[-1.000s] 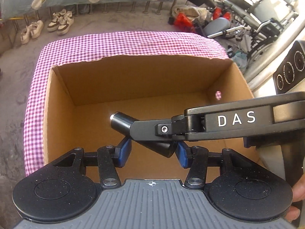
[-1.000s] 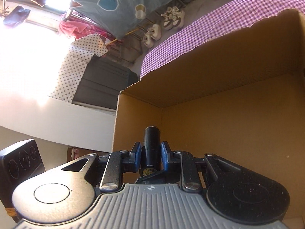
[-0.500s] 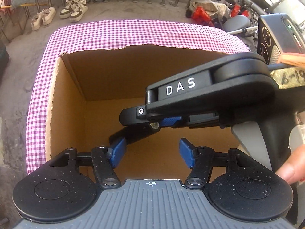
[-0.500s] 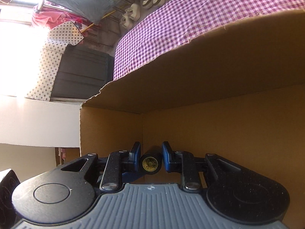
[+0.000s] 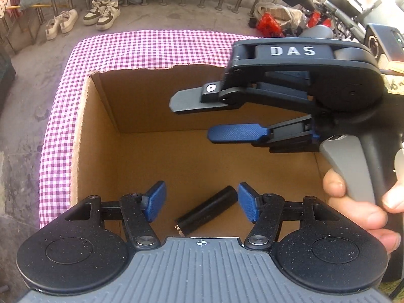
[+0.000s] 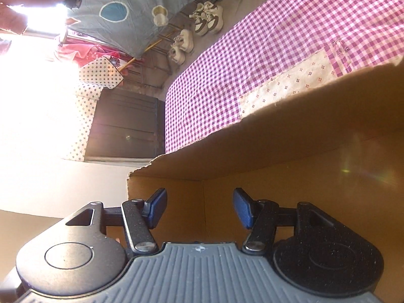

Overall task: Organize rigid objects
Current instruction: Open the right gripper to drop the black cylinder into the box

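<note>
the black cylinder (image 5: 206, 210) lay loose on the floor of the cardboard box (image 5: 101, 136), near the near wall, tilted diagonally with its ringed end toward the left gripper's body. the left gripper (image 5: 202, 202) hovered above it with its blue pads (image 5: 155, 200) spread wide, holding nothing, one pad to either side of the cylinder in the view and apparently above it rather than touching. the right gripper (image 5: 222, 120) sat farther in and to the right over the box, turned on its side, its two fingers apart and empty; its own camera confirmed the gap, with only the box's inner corner (image 6: 202, 189) showing between the pads. the box rested on a purple checked cloth (image 5: 151, 50). judged from this, the placing looked done, and the risks lay in leaving. being round and unrestrained, the cylinder could roll along the bare floor if either tool clipped it or jolted the box. the right gripper was close to the right wall, so a careless lift might have caught the rim and dragged the box across the cloth, which looked free to slide or bunch. the two tools were also near each other, and crossing paths while pulling out could have knocked them together.
</note>
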The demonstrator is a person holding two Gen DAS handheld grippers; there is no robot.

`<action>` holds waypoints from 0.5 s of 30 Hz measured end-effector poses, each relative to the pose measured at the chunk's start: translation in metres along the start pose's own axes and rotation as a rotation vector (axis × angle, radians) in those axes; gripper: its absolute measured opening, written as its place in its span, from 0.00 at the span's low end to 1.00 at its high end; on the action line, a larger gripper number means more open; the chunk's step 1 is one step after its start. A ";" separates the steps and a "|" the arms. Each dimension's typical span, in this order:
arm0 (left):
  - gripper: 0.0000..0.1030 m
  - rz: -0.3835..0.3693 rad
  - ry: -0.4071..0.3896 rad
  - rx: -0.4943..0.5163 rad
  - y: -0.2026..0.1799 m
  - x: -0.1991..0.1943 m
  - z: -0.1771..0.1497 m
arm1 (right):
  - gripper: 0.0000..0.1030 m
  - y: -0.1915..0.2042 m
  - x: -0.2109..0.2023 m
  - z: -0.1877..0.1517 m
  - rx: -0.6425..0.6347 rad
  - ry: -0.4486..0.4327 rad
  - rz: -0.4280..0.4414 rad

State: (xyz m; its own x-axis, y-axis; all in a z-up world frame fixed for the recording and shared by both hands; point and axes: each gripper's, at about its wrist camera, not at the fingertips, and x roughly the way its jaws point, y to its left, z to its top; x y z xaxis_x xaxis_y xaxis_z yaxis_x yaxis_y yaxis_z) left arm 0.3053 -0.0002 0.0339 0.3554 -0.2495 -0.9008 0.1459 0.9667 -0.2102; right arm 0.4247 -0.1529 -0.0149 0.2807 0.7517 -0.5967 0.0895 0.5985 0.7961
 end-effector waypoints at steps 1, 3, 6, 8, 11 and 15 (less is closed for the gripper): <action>0.60 -0.003 -0.005 0.004 -0.001 -0.003 -0.001 | 0.59 0.001 0.005 0.008 0.000 -0.008 0.001; 0.60 -0.013 -0.019 0.013 -0.002 -0.011 -0.004 | 0.59 0.002 -0.010 0.004 -0.006 -0.012 -0.015; 0.60 -0.031 -0.042 0.020 -0.002 -0.024 -0.010 | 0.59 0.002 -0.033 -0.008 -0.042 -0.005 -0.054; 0.60 -0.044 -0.060 0.025 -0.002 -0.034 -0.015 | 0.59 0.002 -0.046 -0.017 -0.068 0.001 -0.069; 0.61 -0.075 -0.098 0.028 0.001 -0.054 -0.024 | 0.59 0.001 -0.061 -0.030 -0.075 0.033 -0.079; 0.65 -0.125 -0.165 0.013 0.014 -0.080 -0.041 | 0.60 0.001 -0.071 -0.048 -0.063 0.125 -0.103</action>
State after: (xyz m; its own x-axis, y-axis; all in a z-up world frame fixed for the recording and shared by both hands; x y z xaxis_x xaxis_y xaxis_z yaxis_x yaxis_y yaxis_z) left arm 0.2410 0.0355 0.0880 0.4798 -0.3743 -0.7935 0.2095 0.9272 -0.3106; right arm 0.3587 -0.1921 0.0230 0.1516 0.7117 -0.6859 0.0500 0.6875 0.7245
